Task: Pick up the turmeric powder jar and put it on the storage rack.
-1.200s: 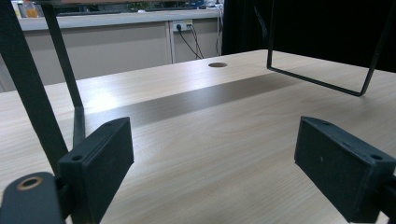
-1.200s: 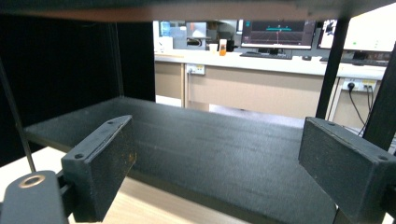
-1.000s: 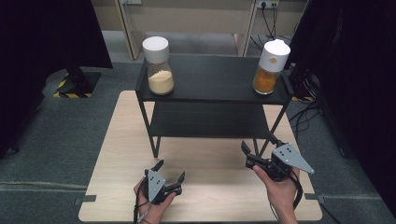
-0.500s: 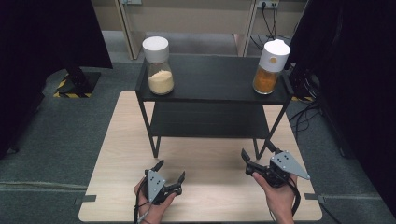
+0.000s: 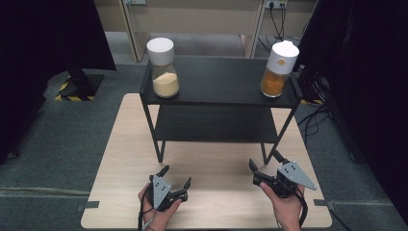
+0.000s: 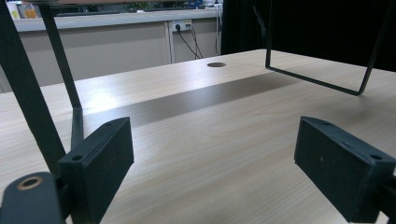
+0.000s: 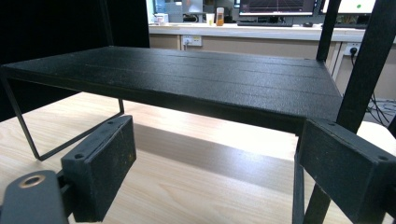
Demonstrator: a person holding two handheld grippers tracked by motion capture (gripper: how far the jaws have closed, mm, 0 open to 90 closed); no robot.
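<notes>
Since a second ago the right gripper (image 5: 267,162) has drawn back toward the person, now at five o'clock on the wooden table (image 5: 125,144), while the left gripper (image 5: 176,176) at seven o'clock has stayed put; both have jaws spread wide and hold nothing. I count two grippers, one black two-tier shelf (image 5: 221,82) and two white-capped jars on its top: the pale-powder jar (image 5: 163,67) at eleven o'clock, the orange-powder jar (image 5: 279,69) at one o'clock.
</notes>
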